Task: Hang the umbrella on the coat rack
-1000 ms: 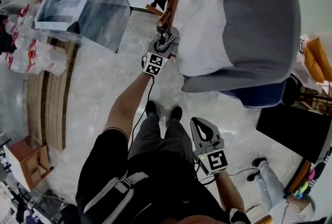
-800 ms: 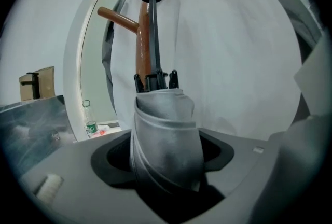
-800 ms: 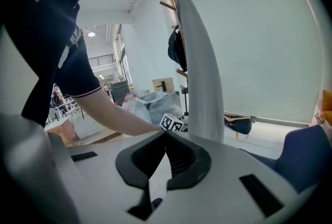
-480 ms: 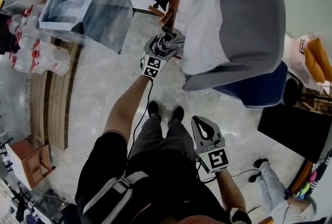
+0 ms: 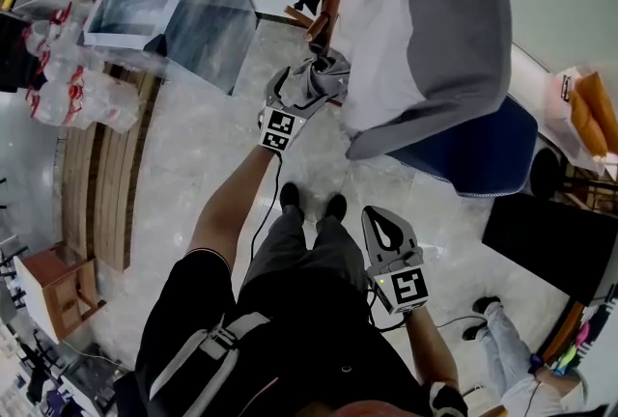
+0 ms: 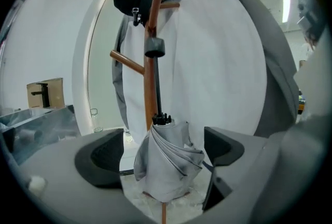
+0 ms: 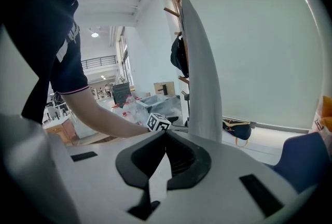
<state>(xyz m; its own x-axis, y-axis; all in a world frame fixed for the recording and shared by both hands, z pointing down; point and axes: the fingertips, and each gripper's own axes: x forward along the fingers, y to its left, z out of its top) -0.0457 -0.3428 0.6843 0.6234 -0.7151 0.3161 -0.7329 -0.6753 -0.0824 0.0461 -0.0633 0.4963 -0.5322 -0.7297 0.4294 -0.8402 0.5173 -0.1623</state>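
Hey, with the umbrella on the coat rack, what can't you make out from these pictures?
- What holds the umbrella up: left gripper view, its handle overlaps the coat rack pole; no hook or strap shows.
- Rack's base: left gripper view, behind the umbrella and cut by the bottom edge; head view, under the hanging coat.
- Rack's top: left gripper view, cut by the top edge.

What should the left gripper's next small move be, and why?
Probably draw the left gripper straight back, off the umbrella. Its jaws have just been opening and now stand apart, clear of the folded grey cloth between them, and the umbrella seems to hang on the coat rack by itself.
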